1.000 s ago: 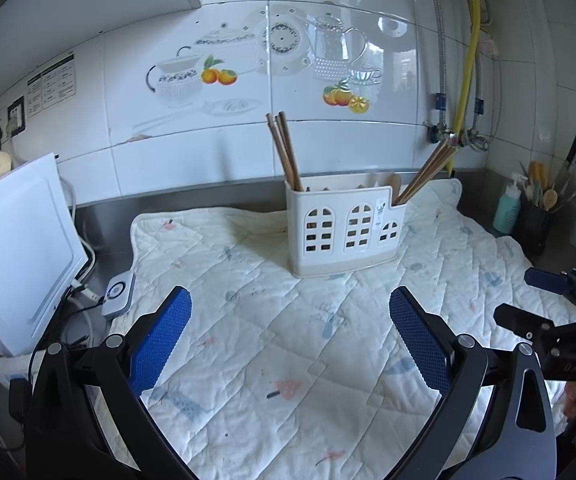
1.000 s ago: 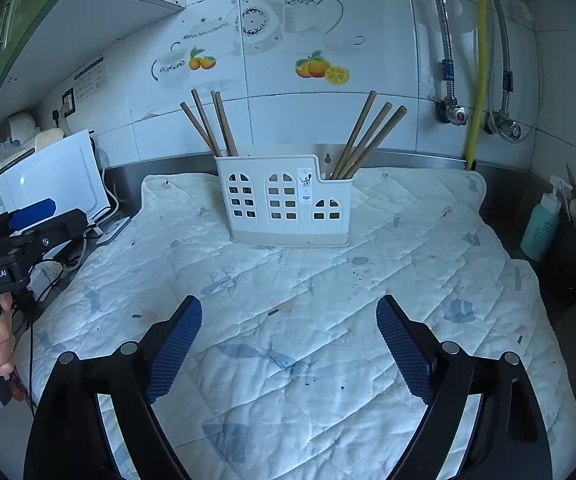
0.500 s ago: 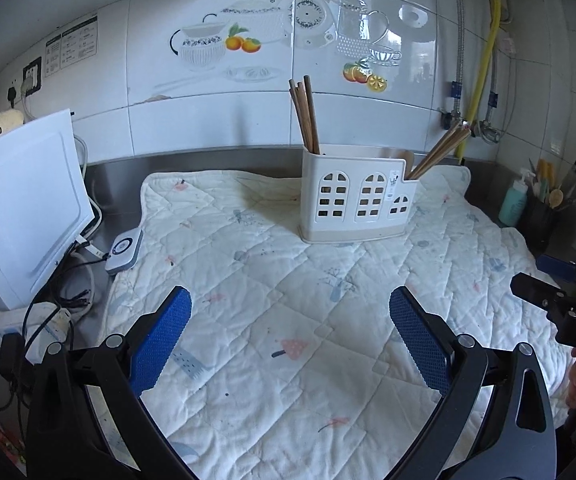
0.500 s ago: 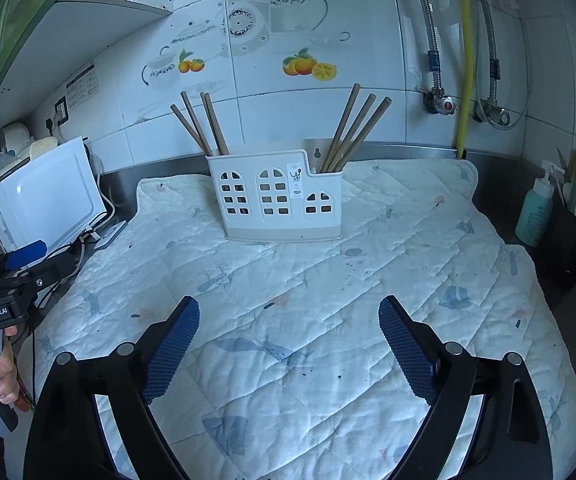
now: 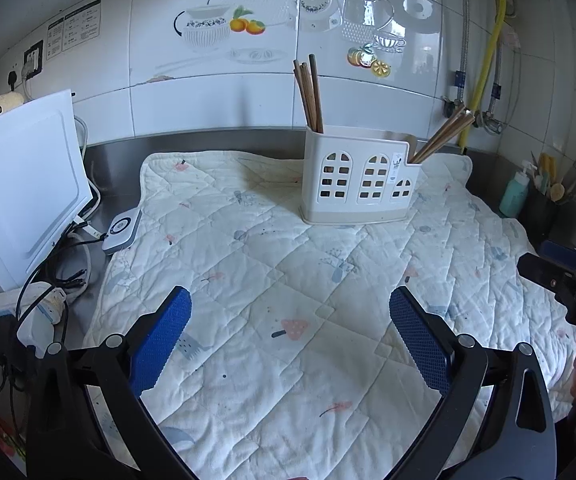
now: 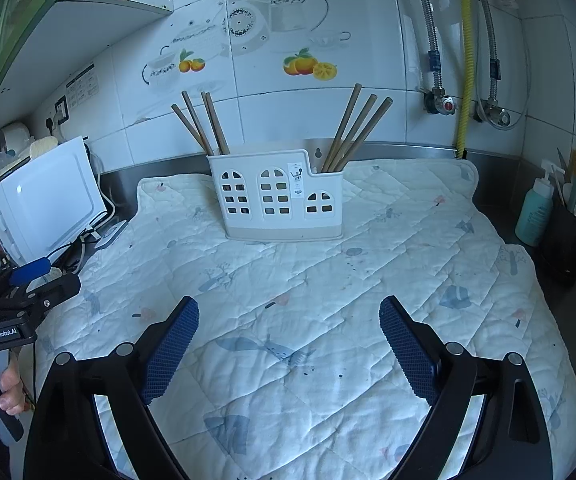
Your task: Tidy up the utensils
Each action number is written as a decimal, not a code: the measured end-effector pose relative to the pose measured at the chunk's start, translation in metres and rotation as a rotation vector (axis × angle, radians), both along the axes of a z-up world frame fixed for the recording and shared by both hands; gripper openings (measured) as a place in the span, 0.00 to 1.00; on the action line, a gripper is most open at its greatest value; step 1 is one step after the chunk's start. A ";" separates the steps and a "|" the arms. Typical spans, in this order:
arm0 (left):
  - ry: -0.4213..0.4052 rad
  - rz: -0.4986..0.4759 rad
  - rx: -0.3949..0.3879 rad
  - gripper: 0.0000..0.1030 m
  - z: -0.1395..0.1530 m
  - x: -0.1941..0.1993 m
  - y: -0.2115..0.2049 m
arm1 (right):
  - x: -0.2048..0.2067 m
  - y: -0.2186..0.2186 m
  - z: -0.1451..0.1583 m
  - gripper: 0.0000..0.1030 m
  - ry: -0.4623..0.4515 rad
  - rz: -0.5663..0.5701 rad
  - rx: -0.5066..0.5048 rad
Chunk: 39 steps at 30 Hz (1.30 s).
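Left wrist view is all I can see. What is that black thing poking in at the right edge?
Observer: That is the right claw. Its own camera shows its blue pads wide apart, with nothing between them.
Operator: The sticks at the holder's low end clump together for me. How many are there?
Observer: Three chopsticks, fanned apart, stand in the low right compartment of the holder.
Operator: And what carries my camera?
Observer: A hand grips a grey handle under the left claw; the claw's body reads GenRobot.AI.
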<state>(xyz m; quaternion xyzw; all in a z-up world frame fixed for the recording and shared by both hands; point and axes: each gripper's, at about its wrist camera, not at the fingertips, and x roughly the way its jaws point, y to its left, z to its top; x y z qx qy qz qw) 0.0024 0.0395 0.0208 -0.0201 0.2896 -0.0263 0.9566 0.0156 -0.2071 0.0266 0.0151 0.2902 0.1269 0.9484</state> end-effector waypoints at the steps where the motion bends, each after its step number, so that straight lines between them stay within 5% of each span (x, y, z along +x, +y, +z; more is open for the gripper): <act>1: 0.001 0.000 0.001 0.95 -0.001 0.000 0.000 | 0.000 0.000 0.000 0.86 0.000 0.000 0.000; 39: 0.011 -0.012 0.018 0.95 0.001 -0.001 -0.011 | 0.000 0.000 0.000 0.86 0.002 -0.006 -0.003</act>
